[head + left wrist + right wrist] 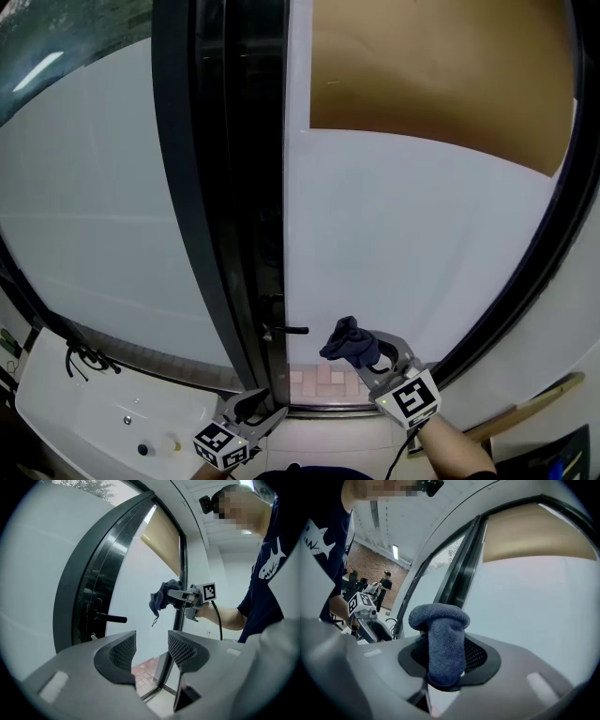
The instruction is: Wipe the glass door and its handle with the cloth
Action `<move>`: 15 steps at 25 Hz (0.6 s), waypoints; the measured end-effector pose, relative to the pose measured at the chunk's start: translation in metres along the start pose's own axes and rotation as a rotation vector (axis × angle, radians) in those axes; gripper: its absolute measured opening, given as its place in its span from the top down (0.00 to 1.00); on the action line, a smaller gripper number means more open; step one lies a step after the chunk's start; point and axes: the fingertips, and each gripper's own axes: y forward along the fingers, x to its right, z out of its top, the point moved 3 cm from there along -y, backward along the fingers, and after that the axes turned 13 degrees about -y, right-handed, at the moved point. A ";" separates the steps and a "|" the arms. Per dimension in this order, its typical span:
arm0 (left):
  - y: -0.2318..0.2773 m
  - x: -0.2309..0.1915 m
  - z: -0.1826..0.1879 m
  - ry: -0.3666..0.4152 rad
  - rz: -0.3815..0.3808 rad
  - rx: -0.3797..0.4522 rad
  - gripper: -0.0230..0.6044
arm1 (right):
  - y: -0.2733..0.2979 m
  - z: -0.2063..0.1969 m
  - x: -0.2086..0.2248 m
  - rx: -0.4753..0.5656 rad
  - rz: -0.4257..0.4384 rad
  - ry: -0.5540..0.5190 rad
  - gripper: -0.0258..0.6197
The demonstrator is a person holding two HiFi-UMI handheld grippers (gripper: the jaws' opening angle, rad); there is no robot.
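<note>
Holding the dark blue cloth (349, 343) pinched tight, the right gripper (367, 356) sits low centre of the head view, just right of the black lever handle (287, 330) and apparently short of the glass door (412, 234). The left gripper (251, 405), bottom left, gapes empty. Wiping looks not yet begun; next, press the cloth flat to the glass.
</note>
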 end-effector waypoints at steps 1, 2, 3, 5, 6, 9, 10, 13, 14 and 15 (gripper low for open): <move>-0.001 -0.006 0.000 -0.004 -0.002 -0.001 0.63 | 0.012 0.008 0.001 0.004 0.010 -0.033 0.76; -0.001 -0.011 -0.001 -0.007 -0.005 0.000 0.63 | 0.024 0.016 0.002 0.009 0.016 -0.071 0.76; -0.002 -0.016 0.000 -0.011 -0.006 0.001 0.63 | 0.036 0.023 0.003 0.013 0.019 -0.112 0.76; -0.004 -0.024 0.003 -0.018 -0.006 0.001 0.63 | 0.060 0.037 0.004 0.012 0.023 -0.195 0.76; -0.004 -0.030 0.003 -0.021 -0.009 0.001 0.63 | 0.072 0.043 0.004 0.008 0.026 -0.238 0.76; -0.007 -0.047 0.001 -0.032 -0.017 0.006 0.63 | 0.110 0.060 0.001 0.002 0.040 -0.386 0.76; -0.008 -0.050 0.002 -0.034 -0.017 0.008 0.63 | 0.121 0.065 -0.002 0.003 0.042 -0.442 0.76; -0.010 -0.056 0.006 -0.038 -0.013 0.012 0.63 | 0.150 0.073 -0.014 -0.010 0.046 -0.639 0.76; -0.010 -0.058 0.007 -0.040 -0.014 0.013 0.63 | 0.159 0.074 -0.019 -0.020 0.050 -0.708 0.76; -0.011 -0.059 0.006 -0.043 -0.015 0.014 0.63 | 0.167 0.073 -0.023 -0.031 0.054 -0.774 0.76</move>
